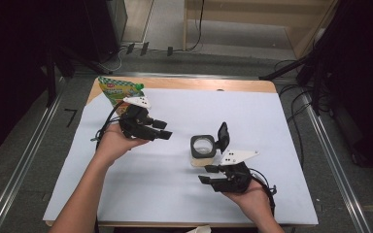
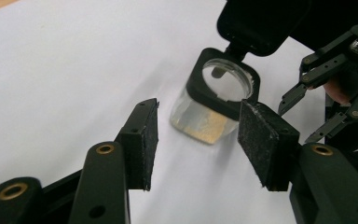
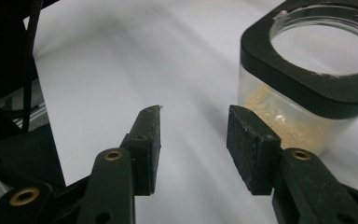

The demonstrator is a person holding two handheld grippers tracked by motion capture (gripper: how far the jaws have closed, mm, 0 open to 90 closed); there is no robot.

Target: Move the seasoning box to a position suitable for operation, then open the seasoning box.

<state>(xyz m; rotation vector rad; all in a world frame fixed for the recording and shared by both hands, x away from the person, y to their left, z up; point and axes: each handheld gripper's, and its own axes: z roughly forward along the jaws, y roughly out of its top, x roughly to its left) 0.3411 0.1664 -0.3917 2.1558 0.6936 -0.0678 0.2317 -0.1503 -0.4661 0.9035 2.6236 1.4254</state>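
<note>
near the frame's middle stands the open jar (image 1: 203,150); left gripper (image 1: 161,129) and right gripper (image 1: 210,174) both gape, holding nothing.

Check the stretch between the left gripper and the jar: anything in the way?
Nothing. In the high view, bare white sheet lies between the left gripper and the jar; the left gripper view shows the same.

Green pouch (image 1: 120,90) partly hidden behind the left gripper (image 1: 161,129), its print too small to read, clear jar (image 3: 307,70) cut off at the right gripper view's top and right edges, its beige contents blurred.
</note>
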